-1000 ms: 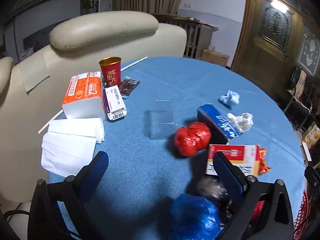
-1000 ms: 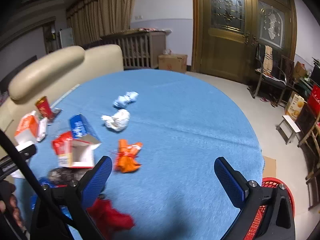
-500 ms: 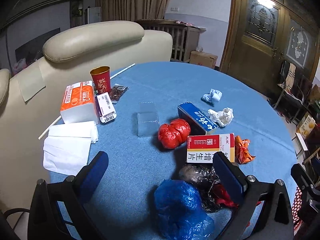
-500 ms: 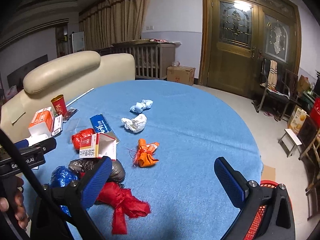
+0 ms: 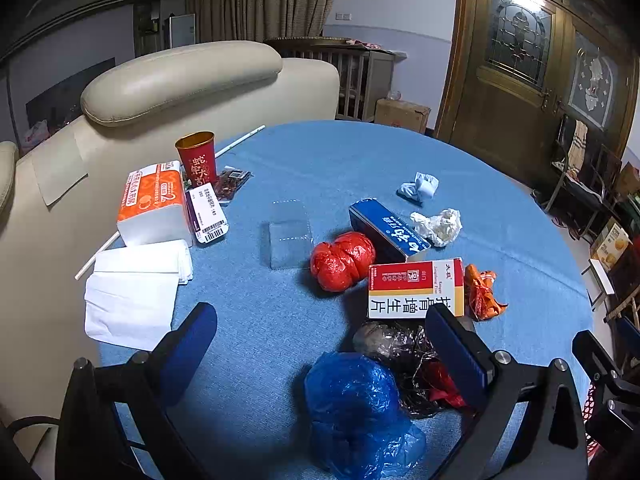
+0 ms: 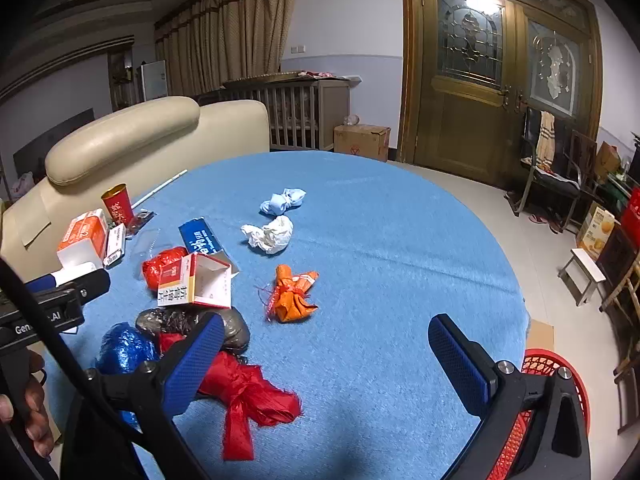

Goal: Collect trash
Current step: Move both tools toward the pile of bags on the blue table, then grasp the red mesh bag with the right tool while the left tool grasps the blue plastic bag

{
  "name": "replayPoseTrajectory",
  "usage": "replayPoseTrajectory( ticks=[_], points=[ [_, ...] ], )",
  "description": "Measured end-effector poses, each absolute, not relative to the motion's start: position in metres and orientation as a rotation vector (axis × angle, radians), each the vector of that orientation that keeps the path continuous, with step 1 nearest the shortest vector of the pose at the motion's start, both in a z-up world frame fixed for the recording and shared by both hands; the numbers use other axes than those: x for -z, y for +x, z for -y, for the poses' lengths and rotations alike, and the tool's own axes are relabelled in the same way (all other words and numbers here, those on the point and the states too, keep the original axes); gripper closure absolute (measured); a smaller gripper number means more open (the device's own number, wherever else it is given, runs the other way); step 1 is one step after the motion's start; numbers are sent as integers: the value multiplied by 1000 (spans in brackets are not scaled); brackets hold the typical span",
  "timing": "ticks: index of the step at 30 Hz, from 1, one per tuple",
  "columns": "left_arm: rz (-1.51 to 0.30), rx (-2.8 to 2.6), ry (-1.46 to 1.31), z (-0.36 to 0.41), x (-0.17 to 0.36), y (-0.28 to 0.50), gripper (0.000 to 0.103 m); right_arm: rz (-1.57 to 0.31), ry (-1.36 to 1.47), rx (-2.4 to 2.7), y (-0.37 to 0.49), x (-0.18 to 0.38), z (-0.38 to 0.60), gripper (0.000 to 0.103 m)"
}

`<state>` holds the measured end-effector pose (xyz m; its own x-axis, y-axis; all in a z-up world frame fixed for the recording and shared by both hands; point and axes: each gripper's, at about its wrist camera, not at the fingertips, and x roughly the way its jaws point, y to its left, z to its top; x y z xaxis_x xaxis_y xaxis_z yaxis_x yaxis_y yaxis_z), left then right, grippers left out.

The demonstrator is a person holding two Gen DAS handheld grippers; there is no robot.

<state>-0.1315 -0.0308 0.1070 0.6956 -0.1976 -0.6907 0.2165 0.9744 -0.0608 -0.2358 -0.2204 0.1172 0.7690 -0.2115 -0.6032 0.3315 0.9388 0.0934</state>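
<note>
Trash lies on the round blue table (image 6: 400,240): a blue plastic bag (image 5: 356,412), a dark bag (image 5: 396,344), a red crumpled bag (image 5: 342,260), a red-and-white box (image 5: 416,288), a blue carton (image 5: 386,228), an orange wrapper (image 6: 292,296), a white paper wad (image 6: 272,234), a light blue wad (image 6: 282,202) and a red ribbon bag (image 6: 240,396). My left gripper (image 5: 320,344) is open and empty above the blue bag. My right gripper (image 6: 324,356) is open and empty over the table's near edge, its left finger (image 6: 192,364) over the red ribbon bag.
A red basket (image 6: 560,392) stands on the floor at the lower right. A tissue pack (image 5: 152,204), red cup (image 5: 198,158), white napkins (image 5: 132,292) and a clear plastic lid (image 5: 288,236) lie at the table's left. A beige sofa (image 5: 180,80) stands behind.
Both grippers have pulled back and risen from the table, so more trash shows in each view. Nothing was taken hold of.
</note>
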Motion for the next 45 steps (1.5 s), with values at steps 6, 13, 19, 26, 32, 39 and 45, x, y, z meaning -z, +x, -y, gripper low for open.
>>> replayPoseTrajectory(
  ticks=[6,13,19,26,32,39,45],
  points=[
    [-774,234,28,30,-105,-131,0,-664,222,296,-237,-113,226,0],
    [-759,246,-48,6,-105,-136,0,-696,222,284,-239,-103,225,0],
    [-777,191,-91,-23,-96,-137,0,-763,256,204,-234,-85,218,0],
    [-775,174,-117,-43,-87,-148,0,-788,236,19,-216,-71,188,0],
    [-791,187,-122,-49,-80,-158,0,-833,139,-57,-192,-55,171,0],
    [-840,275,-95,-24,-71,-161,0,-907,80,-101,-170,-34,168,28],
    [-874,336,-49,2,-62,-160,0,-914,96,-103,-180,-33,170,42]
  ],
)
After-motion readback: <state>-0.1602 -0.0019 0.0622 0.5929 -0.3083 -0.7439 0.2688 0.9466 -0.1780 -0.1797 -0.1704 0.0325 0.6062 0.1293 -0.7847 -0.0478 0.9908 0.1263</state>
